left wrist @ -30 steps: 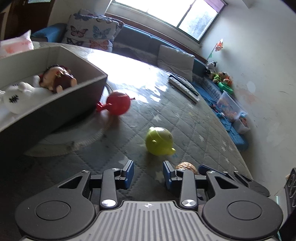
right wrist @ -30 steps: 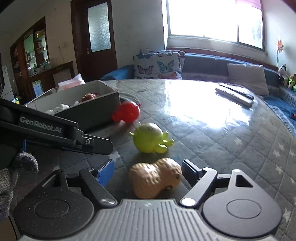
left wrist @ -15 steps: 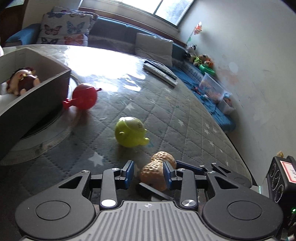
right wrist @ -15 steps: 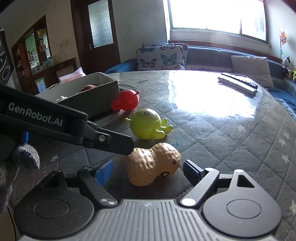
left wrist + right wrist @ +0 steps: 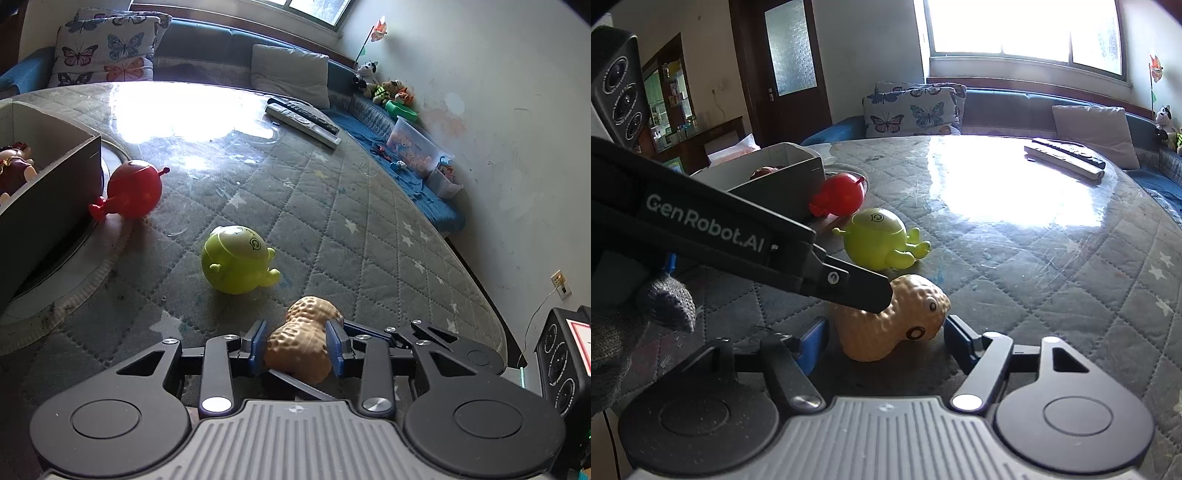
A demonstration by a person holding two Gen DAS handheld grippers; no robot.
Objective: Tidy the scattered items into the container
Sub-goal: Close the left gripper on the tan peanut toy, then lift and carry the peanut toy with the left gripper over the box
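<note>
Big round counter [image 5: 369, 221] under a quilted grey star-print cover, strong window glare across its far half. Sofa behind it with a butterfly cushion [image 5: 107, 48] and a plain grey one. Grey open box – the container [image 5: 55, 192] – sits at the counter's left side on a pale round mat; a dark red doll figure [image 5: 13, 168] lies inside it. Two remotes [image 5: 303, 120] lie side by side near the far edge, well apart from the toys.

Three toys still loose on the counter, in a rough line running out from the container. Red round toy [image 5: 129, 194] sits just beside the container wall, may be touching it, can't tell. Green round toy with little stubby limbs [image 5: 236, 264] is further toward the viewer, near the red one but apart. Tan peanut toy with eyes [image 5: 897, 321] lies nearest, on the counter, close to the green one.

Both grippers are at the peanut toy. Left gripper [image 5: 295, 347] – its blue-padded fingers [image 5: 256, 345] stand one on each side of the peanut, just beside it; whether the pads press on it is not clear, the gap is opening slightly. From the right wrist view this left gripper's black finger comes in over the top of the peanut. Right gripper [image 5: 882, 345] – fingers apart with the peanut between them, a gap showing at each side, closing in. A grey knit-gloved hand [image 5: 628, 325] shows at the left edge.
</note>
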